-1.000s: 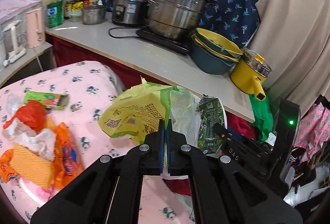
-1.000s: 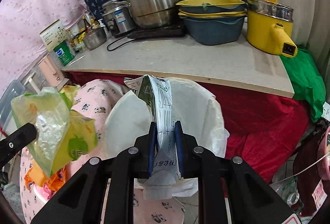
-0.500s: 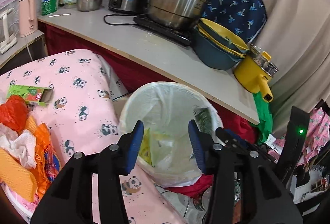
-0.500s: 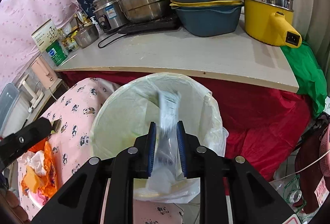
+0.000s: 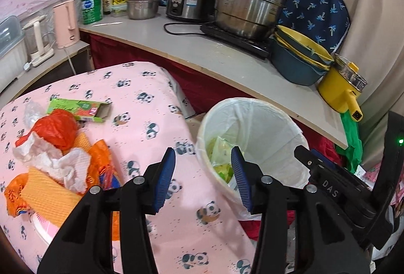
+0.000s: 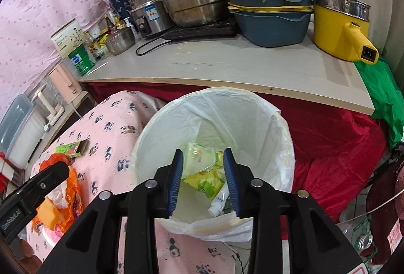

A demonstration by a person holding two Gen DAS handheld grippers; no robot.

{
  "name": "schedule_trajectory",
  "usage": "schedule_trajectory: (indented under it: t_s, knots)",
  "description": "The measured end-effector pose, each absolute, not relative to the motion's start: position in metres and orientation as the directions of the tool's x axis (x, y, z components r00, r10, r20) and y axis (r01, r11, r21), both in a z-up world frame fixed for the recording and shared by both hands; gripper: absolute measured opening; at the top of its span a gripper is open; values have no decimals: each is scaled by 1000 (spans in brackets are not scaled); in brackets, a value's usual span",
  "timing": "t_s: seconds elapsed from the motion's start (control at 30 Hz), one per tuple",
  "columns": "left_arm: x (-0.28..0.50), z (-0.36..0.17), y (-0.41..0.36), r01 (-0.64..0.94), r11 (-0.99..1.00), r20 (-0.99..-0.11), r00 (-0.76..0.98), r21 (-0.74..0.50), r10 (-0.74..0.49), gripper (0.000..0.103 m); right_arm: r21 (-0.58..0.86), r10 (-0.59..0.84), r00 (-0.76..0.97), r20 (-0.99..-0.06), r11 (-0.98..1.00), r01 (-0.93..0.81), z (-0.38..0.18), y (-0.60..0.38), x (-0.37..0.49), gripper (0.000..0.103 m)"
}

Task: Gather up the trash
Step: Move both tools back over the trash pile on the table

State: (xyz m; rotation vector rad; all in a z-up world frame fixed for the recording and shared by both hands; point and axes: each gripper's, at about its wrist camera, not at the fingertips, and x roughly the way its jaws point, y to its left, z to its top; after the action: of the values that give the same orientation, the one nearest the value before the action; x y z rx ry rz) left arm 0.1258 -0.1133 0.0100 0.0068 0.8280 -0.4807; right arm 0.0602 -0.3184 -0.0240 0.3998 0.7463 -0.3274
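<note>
1. The left gripper (image 5: pixel 203 168) hovers with its jaws spread and empty; the right gripper (image 6: pixel 203 174) has jaws that have just been opening, nothing between them.
2. The yellow-green bag (image 6: pixel 202 173) and white pouch (image 6: pixel 219 200) lie inside the lined trash bin (image 6: pixel 282 127).
3. More litter (image 5: pixel 55 158) waits on the panda-print bench (image 5: pixel 141 87), left of the bin.
4. Risk: loose wrappers may slip or scatter when pinched.
5. The bin's bottom is hidden behind the jaws.

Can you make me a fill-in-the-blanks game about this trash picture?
1. The trash bin is lined with a ___ plastic bag.
2. The green carton lies on a cloth printed with ___.
3. A ___ cloth is draped over the big steel pot.
4. The right gripper hangs over the bin with its jaws ___.

Missing words: white; pandas; purple; open
</note>
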Motion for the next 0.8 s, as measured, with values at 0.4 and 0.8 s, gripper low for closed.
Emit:
schedule_trajectory:
  t_s: [0.4, 0.8]
  knots:
    - [117, 8, -50, 285, 947, -716, 629, -150, -303, 55, 213, -67, 704, -707, 929, 303, -15, -253, 68, 35]
    - [112, 0, 43, 95, 980, -741, 643, -176, -195, 69, 212, 66, 686, -724, 968, 131, -14, -166, 73, 39]
